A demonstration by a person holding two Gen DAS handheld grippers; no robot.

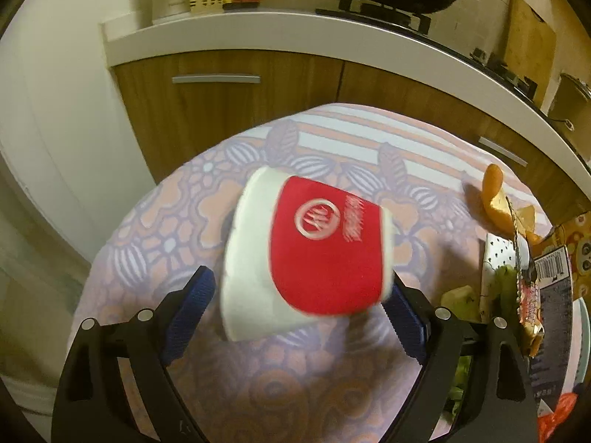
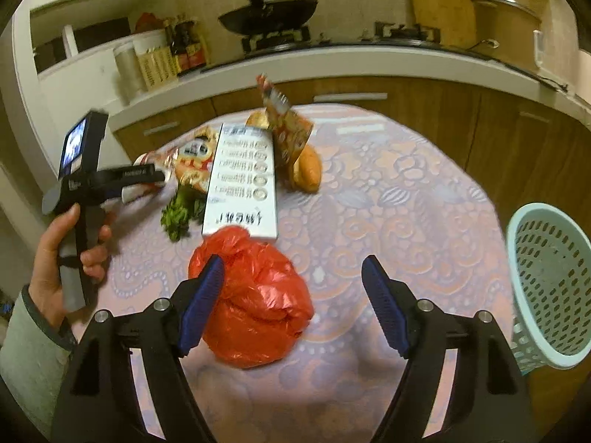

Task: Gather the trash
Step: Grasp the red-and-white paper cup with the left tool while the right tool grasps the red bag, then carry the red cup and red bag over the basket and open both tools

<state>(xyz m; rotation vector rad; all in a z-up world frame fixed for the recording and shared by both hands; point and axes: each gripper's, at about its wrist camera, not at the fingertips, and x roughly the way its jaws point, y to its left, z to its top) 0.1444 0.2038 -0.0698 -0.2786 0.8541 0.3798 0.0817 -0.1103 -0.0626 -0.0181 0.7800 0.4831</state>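
Note:
In the left wrist view a red and white paper cup point(image 1: 310, 251) lies on its side on the patterned tablecloth point(image 1: 177, 229). My left gripper point(image 1: 299, 288) is open around it, jaws wide, the right pad point(image 1: 404, 317) close to the cup. In the right wrist view my right gripper point(image 2: 293, 291) is open above a crumpled red plastic bag point(image 2: 258, 295), which lies nearer the left pad point(image 2: 201, 302). Behind it lie a white printed box point(image 2: 242, 181), a snack packet point(image 2: 288, 129), orange peel point(image 2: 308, 170), greens point(image 2: 181, 214) and a wrapper point(image 2: 192, 158).
A pale green perforated basket point(image 2: 550, 280) stands at the table's right edge. Wooden cabinets point(image 2: 443, 118) and a white counter point(image 2: 332, 62) with a wok, bottles and a pot run behind the table. The hand with the left gripper point(image 2: 85, 192) is at the left.

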